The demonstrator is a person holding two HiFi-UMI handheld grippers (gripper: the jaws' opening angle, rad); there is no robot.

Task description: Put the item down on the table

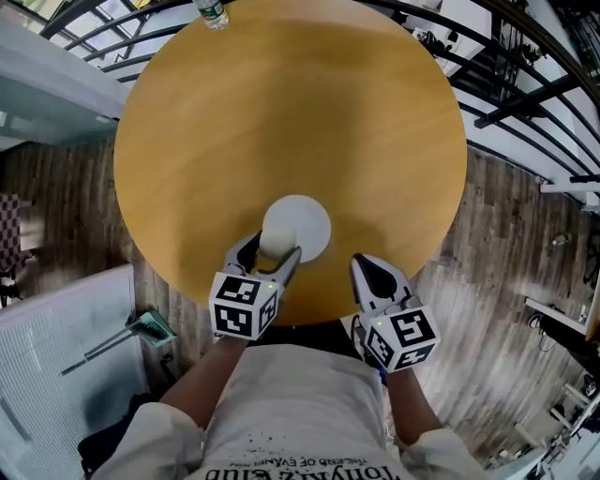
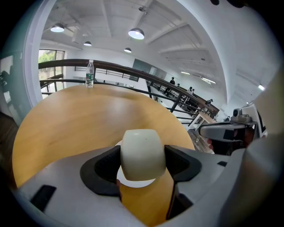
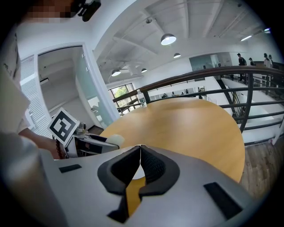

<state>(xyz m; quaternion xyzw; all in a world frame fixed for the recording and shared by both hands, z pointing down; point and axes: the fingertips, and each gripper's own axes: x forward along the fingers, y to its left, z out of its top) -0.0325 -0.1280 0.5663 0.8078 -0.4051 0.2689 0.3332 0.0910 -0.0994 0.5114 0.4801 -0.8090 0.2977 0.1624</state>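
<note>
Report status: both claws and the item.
Left claw shut on white cup, over saucer. Right claw shut, empty. Bottle far across table, no obstruction.

Bright, even light; fisheye-warped edges

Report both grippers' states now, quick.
Left gripper: shut on the cup.
Right gripper: shut, empty.

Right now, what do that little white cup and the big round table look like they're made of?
White cup: probably glazed ceramic, possibly glossy plastic; it is smooth, opaque and off-white with a soft sheen. Round table: wood or a wood-look laminate; it has a warm honey colour, faint grain streaks and a satin finish with broad, soft reflections.
</note>
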